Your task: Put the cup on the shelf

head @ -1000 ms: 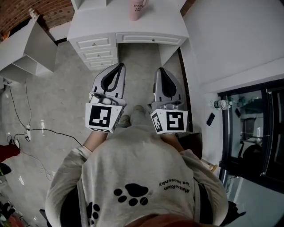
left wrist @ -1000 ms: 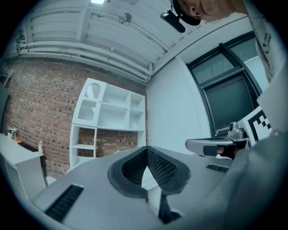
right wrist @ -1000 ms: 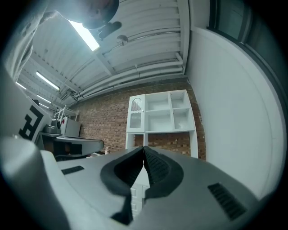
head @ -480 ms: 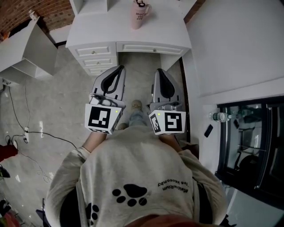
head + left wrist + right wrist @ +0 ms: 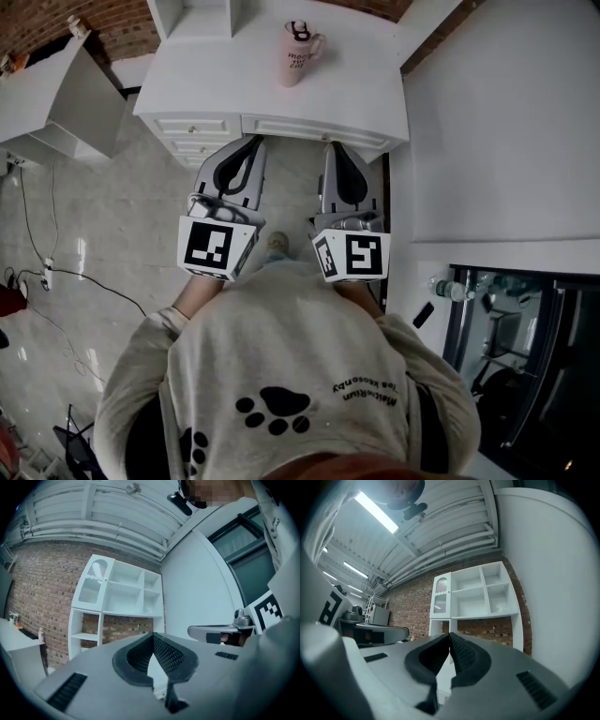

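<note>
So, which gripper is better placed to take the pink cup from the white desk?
Right, marginally, I think. The pink cup stands on the white desk ahead, slightly nearer the right gripper, with its handle on that side. Both are shut and empty, the left gripper too.

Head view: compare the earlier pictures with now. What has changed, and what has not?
The person has stepped toward the desk; it and the cup sit lower in view. Nothing was taken or released. The cup stays on the desk; left gripper and right gripper stay shut and empty.
</note>
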The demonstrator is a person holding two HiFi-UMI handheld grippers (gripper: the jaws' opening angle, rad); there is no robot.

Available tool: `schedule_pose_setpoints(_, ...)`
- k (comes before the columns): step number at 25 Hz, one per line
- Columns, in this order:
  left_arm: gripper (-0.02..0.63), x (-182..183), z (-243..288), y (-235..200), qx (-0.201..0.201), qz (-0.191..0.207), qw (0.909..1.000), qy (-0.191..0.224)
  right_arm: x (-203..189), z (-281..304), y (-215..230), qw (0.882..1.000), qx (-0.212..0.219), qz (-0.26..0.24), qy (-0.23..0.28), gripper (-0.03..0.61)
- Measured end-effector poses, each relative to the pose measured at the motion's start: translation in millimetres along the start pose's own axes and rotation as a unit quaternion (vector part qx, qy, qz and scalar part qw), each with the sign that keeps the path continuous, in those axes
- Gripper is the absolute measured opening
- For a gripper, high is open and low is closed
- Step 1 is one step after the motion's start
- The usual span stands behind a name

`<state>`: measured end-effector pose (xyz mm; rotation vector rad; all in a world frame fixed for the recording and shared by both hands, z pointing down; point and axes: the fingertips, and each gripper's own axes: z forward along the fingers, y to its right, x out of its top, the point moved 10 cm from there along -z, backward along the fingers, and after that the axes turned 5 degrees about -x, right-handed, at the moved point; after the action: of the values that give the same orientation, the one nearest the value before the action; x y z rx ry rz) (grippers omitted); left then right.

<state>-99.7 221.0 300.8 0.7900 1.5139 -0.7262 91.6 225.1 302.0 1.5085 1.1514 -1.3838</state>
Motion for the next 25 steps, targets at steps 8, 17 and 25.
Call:
schedule_pose_setpoints(8, 0.009, -6.7, 54.2, 4.1, 0.046, 0.004, 0.9989, -0.007, -12.8, 52.0, 53.5, 0.999, 0.045, 0.012, 0.004, 0.009)
schedule_pose_setpoints(17, 0.009, -17.9, 73.3, 3.7, 0.059, 0.001, 0.9981, -0.02, -31.6, 65.6, 72.6, 0.998, 0.054, 0.036, -0.014, 0.009)
schedule_pose_setpoints(25, 0.009, -28.4, 85.3, -7.9, 0.06, -0.007, 0.9979, -0.025, -34.9, 74.2, 75.6, 0.998, 0.055, 0.032, -0.011, 0.009)
